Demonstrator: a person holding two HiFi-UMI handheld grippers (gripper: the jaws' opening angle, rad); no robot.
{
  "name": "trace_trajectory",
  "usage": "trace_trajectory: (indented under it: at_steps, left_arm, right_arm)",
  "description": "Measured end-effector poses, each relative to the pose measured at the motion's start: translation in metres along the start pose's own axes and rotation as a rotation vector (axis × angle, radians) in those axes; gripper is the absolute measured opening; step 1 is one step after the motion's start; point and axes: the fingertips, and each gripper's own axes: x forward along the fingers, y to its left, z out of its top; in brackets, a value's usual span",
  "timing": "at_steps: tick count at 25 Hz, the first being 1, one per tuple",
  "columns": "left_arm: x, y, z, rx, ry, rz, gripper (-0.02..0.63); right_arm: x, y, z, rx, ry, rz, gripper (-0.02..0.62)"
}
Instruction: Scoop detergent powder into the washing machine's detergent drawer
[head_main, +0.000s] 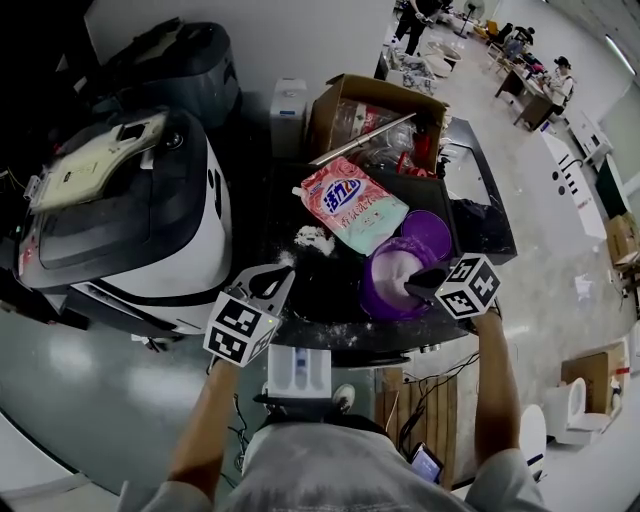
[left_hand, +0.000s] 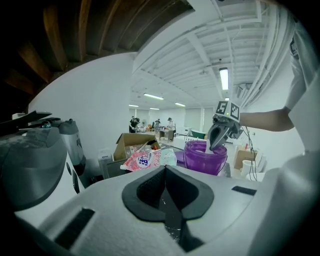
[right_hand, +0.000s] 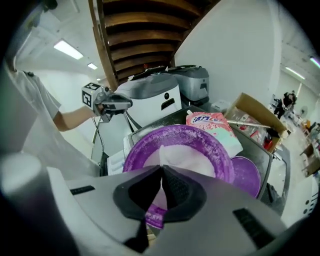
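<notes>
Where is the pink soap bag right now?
In the head view the pink detergent bag lies on the dark worktop, between the cardboard box and the purple tub of powder.

At left, washing machine (head_main: 130, 200); to its right, counter (head_main: 330, 300). On the counter, near the front edge, tub (head_main: 385, 295); lid (head_main: 430, 230) just behind it, detergent bag (head_main: 352, 205) behind-left, cardboard box (head_main: 375, 110) farther back. Below the front edge, detergent drawer (head_main: 298, 368). Right gripper (head_main: 418, 285) over the tub, scoop (right_hand: 154, 216) between its jaws; left gripper (head_main: 271, 284) left of the tub.
</notes>
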Motion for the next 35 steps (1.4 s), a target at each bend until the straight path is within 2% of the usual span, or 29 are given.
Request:
trace_trajectory:
  at_steps: [5, 9, 20, 25, 28, 35]
  left_arm:
    - [-0.001, -0.004, 0.004, -0.015, -0.014, -0.011, 0.005]
    - [-0.001, -0.011, 0.009, -0.045, -0.034, -0.033, 0.005]
    - [-0.003, -0.024, 0.026, -0.09, -0.099, -0.077, 0.005]
    - [-0.006, -0.027, 0.043, -0.075, -0.149, -0.083, 0.005]
    - [-0.009, -0.027, 0.053, -0.063, -0.175, -0.084, 0.005]
    - [-0.016, -0.025, 0.061, -0.068, -0.202, -0.104, 0.005]
  right_arm:
    - [-0.01, -0.003, 0.003, 0.097, -0.127, -0.006, 0.005]
    - [-0.024, -0.004, 0.006, 0.235, -0.281, 0.002, 0.005]
    - [-0.097, -0.002, 0.022, 0.578, -0.822, 0.032, 0.005]
    - [-0.137, 0.002, 0.024, 0.625, -0.996, -0.024, 0.005]
    - [-0.155, 0.014, 0.03, 0.639, -1.077, -0.022, 0.005]
    - [-0.16, 0.046, 0.032, 0.646, -1.134, -0.043, 0.005]
